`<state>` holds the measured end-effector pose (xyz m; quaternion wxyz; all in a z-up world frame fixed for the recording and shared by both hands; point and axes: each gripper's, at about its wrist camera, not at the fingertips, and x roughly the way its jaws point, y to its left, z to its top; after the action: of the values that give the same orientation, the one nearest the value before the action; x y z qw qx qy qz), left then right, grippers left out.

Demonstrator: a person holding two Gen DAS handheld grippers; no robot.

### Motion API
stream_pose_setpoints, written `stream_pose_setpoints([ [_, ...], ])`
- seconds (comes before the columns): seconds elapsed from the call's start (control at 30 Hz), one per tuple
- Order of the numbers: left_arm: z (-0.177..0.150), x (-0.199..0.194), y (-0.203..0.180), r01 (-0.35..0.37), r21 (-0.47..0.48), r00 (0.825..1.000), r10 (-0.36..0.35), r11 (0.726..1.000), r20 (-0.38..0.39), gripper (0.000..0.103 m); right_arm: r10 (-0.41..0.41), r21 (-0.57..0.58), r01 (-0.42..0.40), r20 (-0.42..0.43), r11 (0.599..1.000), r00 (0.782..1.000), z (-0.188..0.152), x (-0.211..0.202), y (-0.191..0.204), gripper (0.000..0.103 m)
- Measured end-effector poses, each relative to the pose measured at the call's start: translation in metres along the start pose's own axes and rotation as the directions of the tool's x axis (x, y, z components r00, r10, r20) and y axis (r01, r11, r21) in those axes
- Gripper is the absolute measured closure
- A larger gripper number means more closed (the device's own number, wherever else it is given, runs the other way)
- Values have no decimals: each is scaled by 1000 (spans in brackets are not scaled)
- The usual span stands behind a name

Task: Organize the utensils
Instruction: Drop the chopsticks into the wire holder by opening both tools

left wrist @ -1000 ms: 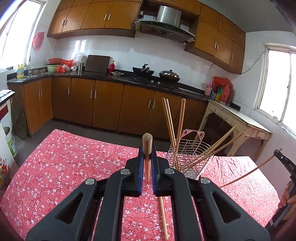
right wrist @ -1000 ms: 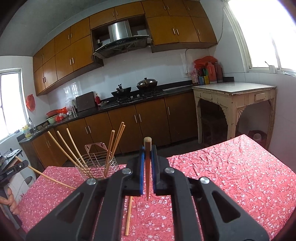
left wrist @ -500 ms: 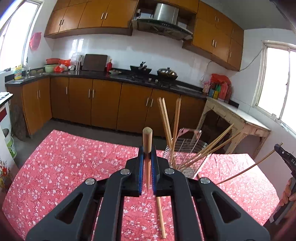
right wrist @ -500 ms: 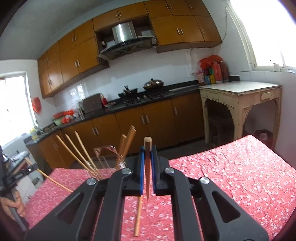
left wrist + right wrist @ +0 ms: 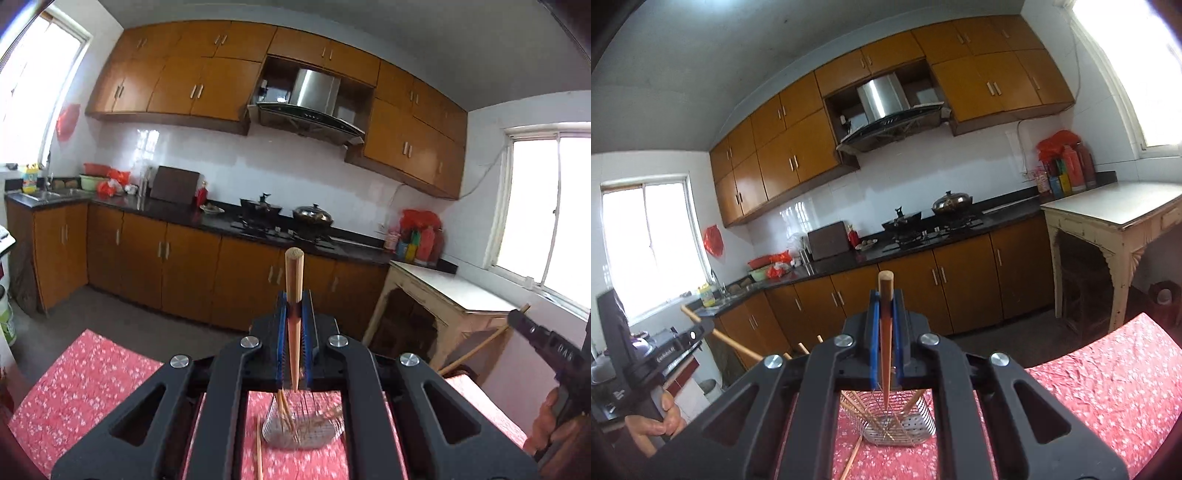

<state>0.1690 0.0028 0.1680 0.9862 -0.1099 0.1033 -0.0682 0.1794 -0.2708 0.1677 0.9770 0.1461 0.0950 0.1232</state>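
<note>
My left gripper (image 5: 294,321) is shut on a wooden chopstick (image 5: 294,288), held upright with its thin tip over the wire utensil basket (image 5: 303,430). My right gripper (image 5: 885,325) is shut on another wooden chopstick (image 5: 885,317), its tip also pointing down over the basket (image 5: 897,424). The basket stands on the red floral tablecloth (image 5: 85,376) and holds several chopsticks. One loose chopstick (image 5: 259,450) lies on the cloth left of the basket; it also shows in the right wrist view (image 5: 851,456). The right gripper shows at the edge of the left wrist view (image 5: 550,350).
Kitchen cabinets and a black counter with a stove (image 5: 266,221) run along the far wall. A cream side table (image 5: 1115,221) stands at the right. The tablecloth (image 5: 1108,387) spreads to the right of the basket.
Both grippers have risen and moved in over the basket, so it now sits low between the gripper arms. Both chopsticks stay gripped.
</note>
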Motion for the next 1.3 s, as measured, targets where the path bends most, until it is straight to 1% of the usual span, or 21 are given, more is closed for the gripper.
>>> stream_pose_setpoints([
  [0.13,-11,38,-9,-10,15,997,12,1000,-74,96,-9,-36,8,-41,999,999,-10,38,7,95],
  [0.23,-21,61,-6,-8,8,991,9,1000,-133,96,-12,-35,9,-88,999,996,-18,64,6,95],
  [0.37,-32,78,0,-8,9,983,9,1000,-181,96,-7,-16,4,-130,1000,992,-31,91,0,95],
  [0.47,-38,85,2,-12,15,980,15,1000,-196,96,-9,-2,9,-151,1000,988,-39,107,-5,95],
  [0.67,-47,100,3,-16,20,974,20,1000,-228,96,-7,28,12,-174,1000,985,-53,126,-13,95],
  [0.87,-55,113,1,-13,28,963,20,1000,-268,96,5,55,9,-236,998,972,-65,150,-19,95],
  [0.9,-56,115,1,-17,27,961,24,999,-274,96,-2,52,16,-245,998,969,-66,153,-19,93],
  [1.0,-55,115,5,-27,14,959,30,1000,-282,95,-27,49,40,-242,998,970,-65,151,-21,90],
  [1.1,-52,109,9,-36,9,962,38,999,-272,94,-43,63,57,-211,996,977,-59,138,-26,75],
  [1.2,-48,104,11,-40,-2,963,38,999,-265,92,-61,61,73,-189,995,980,-53,125,-31,74],
  [1.3,-43,94,10,-50,-3,966,47,999,-252,87,-78,60,90,-176,994,981,-49,113,-33,74],
])
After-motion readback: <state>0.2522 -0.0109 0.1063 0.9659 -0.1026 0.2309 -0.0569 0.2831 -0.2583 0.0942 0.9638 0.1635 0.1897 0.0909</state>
